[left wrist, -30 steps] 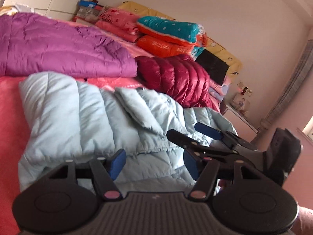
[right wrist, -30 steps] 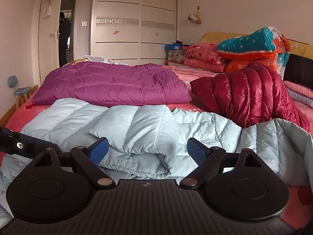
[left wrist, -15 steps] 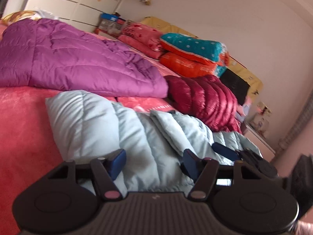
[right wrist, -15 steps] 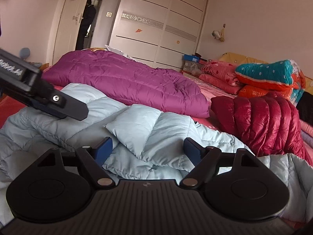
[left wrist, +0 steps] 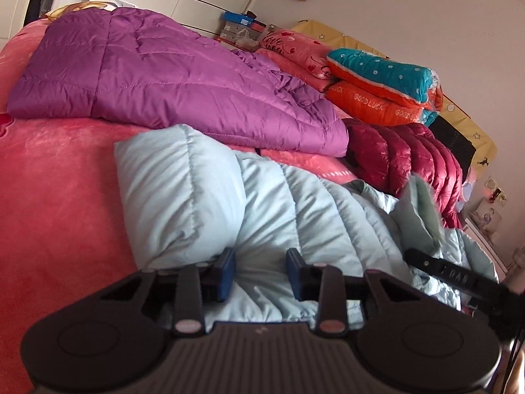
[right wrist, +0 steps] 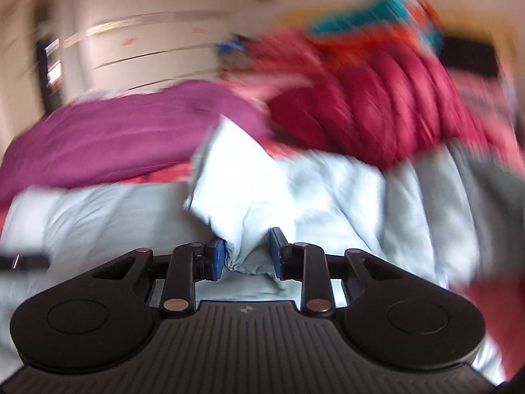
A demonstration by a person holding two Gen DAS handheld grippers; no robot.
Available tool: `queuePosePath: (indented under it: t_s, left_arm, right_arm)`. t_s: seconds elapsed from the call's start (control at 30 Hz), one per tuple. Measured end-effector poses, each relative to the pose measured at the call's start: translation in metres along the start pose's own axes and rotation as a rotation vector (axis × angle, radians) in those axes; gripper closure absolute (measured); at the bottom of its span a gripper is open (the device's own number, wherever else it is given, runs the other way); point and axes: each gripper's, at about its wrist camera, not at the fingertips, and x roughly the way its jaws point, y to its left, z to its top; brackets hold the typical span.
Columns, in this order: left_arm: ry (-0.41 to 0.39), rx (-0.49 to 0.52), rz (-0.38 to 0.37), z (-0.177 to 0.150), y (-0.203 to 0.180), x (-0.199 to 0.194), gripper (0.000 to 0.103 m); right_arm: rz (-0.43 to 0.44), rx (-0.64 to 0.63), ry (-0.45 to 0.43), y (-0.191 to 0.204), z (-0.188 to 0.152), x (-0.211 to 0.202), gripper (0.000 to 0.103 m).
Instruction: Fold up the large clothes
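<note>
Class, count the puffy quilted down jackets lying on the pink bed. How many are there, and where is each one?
3. The pale blue quilted down jacket lies nearest the camera; the purple quilted down jacket lies behind it; the dark red shiny quilted down jacket sits to the right, before the folded bedding. Others may be hidden.

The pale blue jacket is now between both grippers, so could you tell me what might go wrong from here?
1. The right gripper, its jaws just closing, pinches only a thin bunch of the pale blue jacket, which may slip out.
2. The left gripper has puffy padding between its fingers; it may spring free.
3. The purple jacket lies close behind and could get dragged along.
</note>
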Motion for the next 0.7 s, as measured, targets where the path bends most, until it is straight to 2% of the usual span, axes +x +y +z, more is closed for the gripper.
queuePosePath:
  t_s: [0.03,0.1,0.13,0.17,0.23,0.33,0.43,0.5,0.6,0.7]
  left_arm:
    - [-0.001,0.006,0.001,0.0,-0.001,0.0,0.069]
    - [-0.002,0.016,0.005,0.0,-0.001,0.0,0.069]
    - [-0.003,0.02,0.008,-0.001,-0.002,-0.001,0.069]
    - [-0.005,0.023,0.008,-0.001,-0.002,-0.001,0.069]
    - [-0.011,0.039,0.008,-0.001,-0.004,-0.003,0.069]
    - [-0.028,0.058,0.01,0.0,-0.008,-0.005,0.068]
    - [-0.065,0.063,0.001,0.001,-0.01,-0.009,0.068]
    - [-0.089,0.065,-0.012,0.002,-0.011,-0.01,0.066]
    - [-0.098,0.082,-0.024,0.002,-0.015,-0.008,0.061]
    - [-0.078,0.092,0.01,0.001,-0.016,-0.002,0.061]
  right_arm:
    - [-0.014,0.077,0.013,-0.016,0.001,0.003,0.068]
    - [-0.01,0.19,-0.01,-0.039,0.003,0.0,0.059]
    - [-0.012,0.21,-0.031,-0.043,0.004,-0.003,0.051]
    - [-0.022,0.206,-0.056,-0.043,0.006,-0.007,0.039]
    - [-0.036,0.165,-0.136,-0.039,0.008,-0.02,0.022]
    - [-0.044,0.069,-0.236,-0.025,0.011,-0.031,0.006]
    - [-0.082,-0.047,-0.318,-0.013,0.011,-0.038,0.003]
    - [-0.089,-0.082,-0.332,-0.014,0.013,-0.038,0.003]
    - [-0.025,-0.099,-0.267,-0.016,0.016,-0.027,0.003]
    - [0.07,-0.128,-0.13,-0.015,0.016,-0.006,0.003]
